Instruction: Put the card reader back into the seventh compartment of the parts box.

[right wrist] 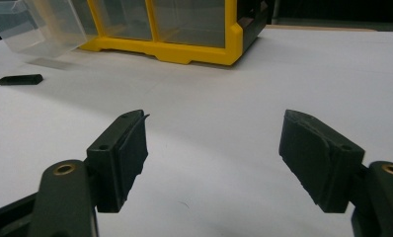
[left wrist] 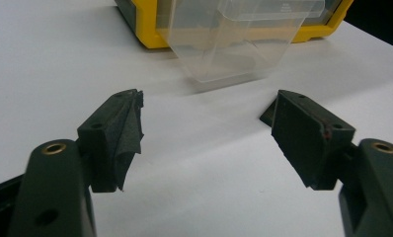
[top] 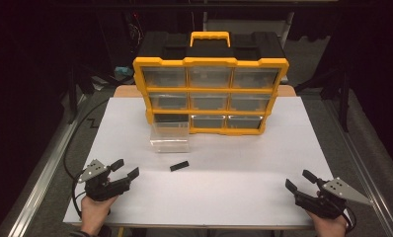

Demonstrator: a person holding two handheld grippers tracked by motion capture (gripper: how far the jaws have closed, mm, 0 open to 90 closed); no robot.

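A yellow and black drawer organizer (top: 210, 94) stands upright at the far middle of the white table (top: 244, 173). One clear plastic drawer (top: 171, 137) is out of it and rests on the table in front of its lower left slot; the drawer (left wrist: 234, 39) also shows in the left gripper view. A small black block (top: 179, 166) lies near the table's middle, and the block (right wrist: 20, 79) appears far left in the right gripper view. My left gripper (top: 127, 168) rests at the near left, open and empty. My right gripper (top: 299, 180) sits at the near right, open and empty.
The organizer (right wrist: 175, 29) has clear drawers in yellow frames and a yellow handle (top: 210, 38) on top. A black cable (top: 71, 148) runs along the table's left edge. Dark floor and metal rails surround the table.
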